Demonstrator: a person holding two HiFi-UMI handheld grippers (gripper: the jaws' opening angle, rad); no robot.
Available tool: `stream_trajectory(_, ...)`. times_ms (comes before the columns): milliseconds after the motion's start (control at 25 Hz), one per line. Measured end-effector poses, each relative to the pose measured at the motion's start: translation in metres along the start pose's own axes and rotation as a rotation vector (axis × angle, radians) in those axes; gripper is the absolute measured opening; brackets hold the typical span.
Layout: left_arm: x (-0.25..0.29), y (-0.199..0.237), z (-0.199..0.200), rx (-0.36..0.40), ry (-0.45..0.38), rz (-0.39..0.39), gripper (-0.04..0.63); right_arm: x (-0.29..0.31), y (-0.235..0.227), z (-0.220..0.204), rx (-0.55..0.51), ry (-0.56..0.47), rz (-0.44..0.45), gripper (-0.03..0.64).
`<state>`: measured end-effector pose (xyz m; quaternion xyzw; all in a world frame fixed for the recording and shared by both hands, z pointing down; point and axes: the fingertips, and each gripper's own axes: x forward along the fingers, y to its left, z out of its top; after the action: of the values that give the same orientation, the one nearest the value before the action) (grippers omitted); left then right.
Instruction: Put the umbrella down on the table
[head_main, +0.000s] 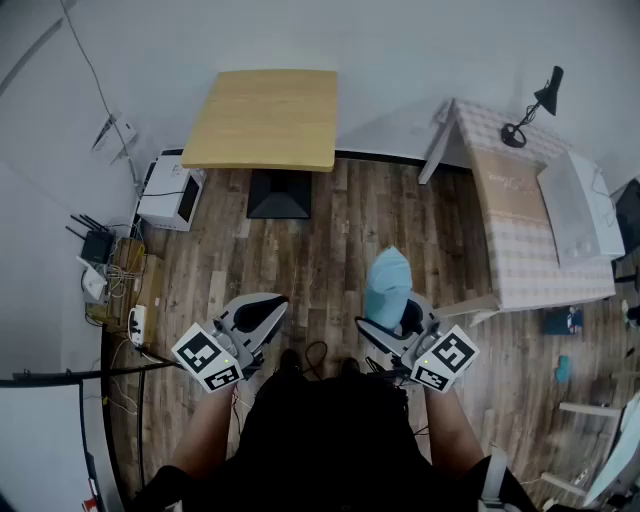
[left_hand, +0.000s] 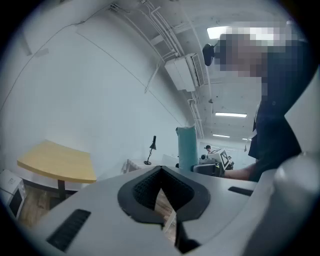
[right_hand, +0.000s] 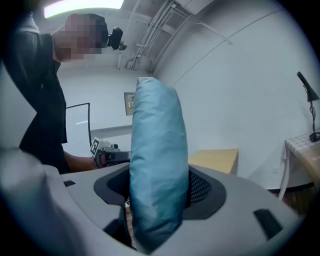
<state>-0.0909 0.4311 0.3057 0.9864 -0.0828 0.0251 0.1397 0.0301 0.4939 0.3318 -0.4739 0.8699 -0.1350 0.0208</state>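
A folded light-blue umbrella stands upright between the jaws of my right gripper, which is shut on it at about waist height above the wooden floor. In the right gripper view the umbrella fills the gap of that gripper. My left gripper is level beside it on the left, jaws together with nothing in them. From the left gripper view the umbrella shows to the right. The square light-wood table stands ahead, bare-topped, against the wall.
A second table with a checked cloth stands at the right, with a black desk lamp on its far corner. A white appliance, a router and cables lie on the floor at the left.
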Motion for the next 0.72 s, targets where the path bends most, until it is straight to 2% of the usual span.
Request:
stream_trajectory(200, 0.032, -0.055, -0.028, 0.035, 0.035, 0.013, 0.011, -0.057, -0.019, -0.031, 0.052, 0.032, -0.002, 0.295)
stream_trajectory(360, 0.039, -0.079, -0.057, -0.009, 0.064, 0.069, 0.011, -0.073, -0.031, -0.047, 0.029, 0.075, 0.046, 0.295)
stream_trajectory(560, 0.039, -0.105, -0.060, -0.010, 0.052, 0.082, 0.012, -0.090, -0.029, -0.040, -0.009, 0.071, 0.072, 0.295)
stream_trajectory(720, 0.047, -0.109, -0.064, -0.003, 0.064, 0.086, 0.012, -0.099, -0.029, -0.033, 0.022, 0.047, 0.038, 0.296)
